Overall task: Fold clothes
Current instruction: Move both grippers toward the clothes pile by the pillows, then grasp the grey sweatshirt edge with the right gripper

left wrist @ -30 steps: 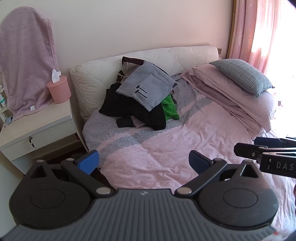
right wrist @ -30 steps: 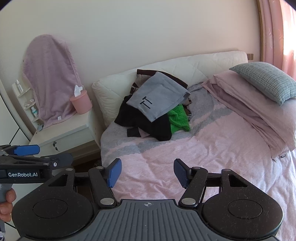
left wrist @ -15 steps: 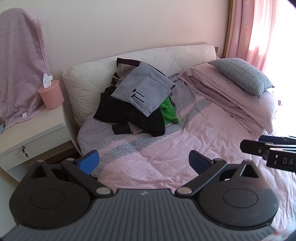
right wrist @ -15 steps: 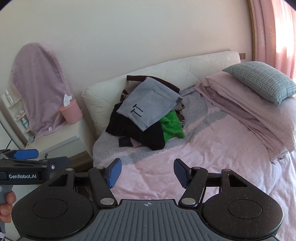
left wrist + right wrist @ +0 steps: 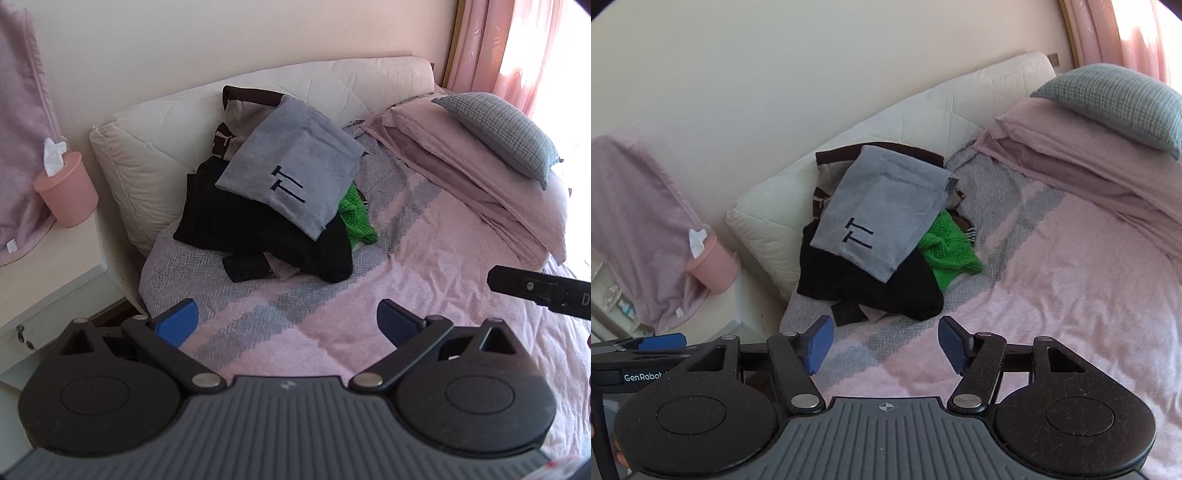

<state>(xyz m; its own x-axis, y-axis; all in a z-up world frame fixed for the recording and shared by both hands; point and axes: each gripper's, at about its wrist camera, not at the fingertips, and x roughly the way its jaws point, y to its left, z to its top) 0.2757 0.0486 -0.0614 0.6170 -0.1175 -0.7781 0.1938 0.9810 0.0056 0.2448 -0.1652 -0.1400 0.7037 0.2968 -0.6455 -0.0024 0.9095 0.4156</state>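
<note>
Left wrist view: both grippers level above the bed (image 5: 424, 236).
Left gripper (image 5: 287, 320) and right gripper (image 5: 885, 344) face the clothes pile (image 5: 280, 199), fingers spread, empty.

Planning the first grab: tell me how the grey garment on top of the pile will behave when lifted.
The grey garment looks like soft knit lying folded, so it will probably go floppy and unfold when lifted by one edge. It rests loose atop the black clothing, so it should come away without much drag. It seems light; both pairs of open fingers gripping apart would likely keep it spread.
</note>
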